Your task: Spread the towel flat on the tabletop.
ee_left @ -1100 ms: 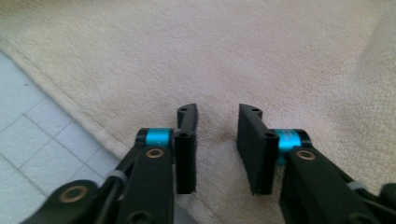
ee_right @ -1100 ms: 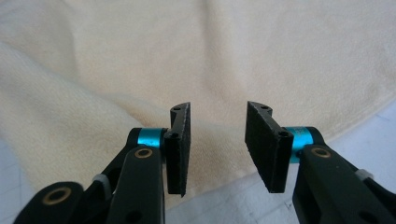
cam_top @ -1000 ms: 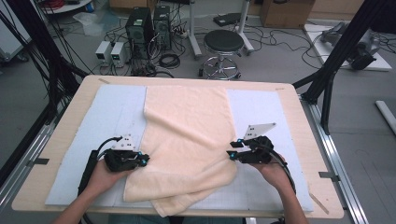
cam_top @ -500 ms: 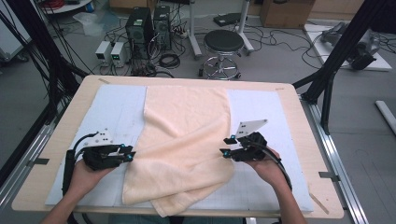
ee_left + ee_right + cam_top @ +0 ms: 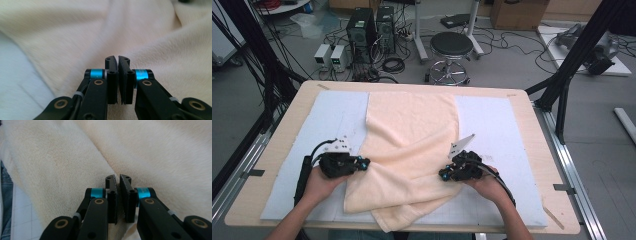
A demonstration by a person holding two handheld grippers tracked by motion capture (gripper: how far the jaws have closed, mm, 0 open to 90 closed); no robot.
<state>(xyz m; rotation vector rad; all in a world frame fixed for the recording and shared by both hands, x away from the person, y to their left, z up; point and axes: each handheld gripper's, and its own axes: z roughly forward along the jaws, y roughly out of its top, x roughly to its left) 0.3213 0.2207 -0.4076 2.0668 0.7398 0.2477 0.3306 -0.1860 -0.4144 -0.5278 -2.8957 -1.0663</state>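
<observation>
Your left gripper [image 5: 362,163] sits level at the towel's [image 5: 412,135] left edge, your right gripper [image 5: 446,174] level at its right edge. Both have just pinched together, no cloth visibly between. Towel lies rumpled mid-table [image 5: 532,110]. No readable writing.

Bare blue mat [image 5: 497,125] either side of the rumpled towel [image 5: 412,135]; no other obstacles.
</observation>
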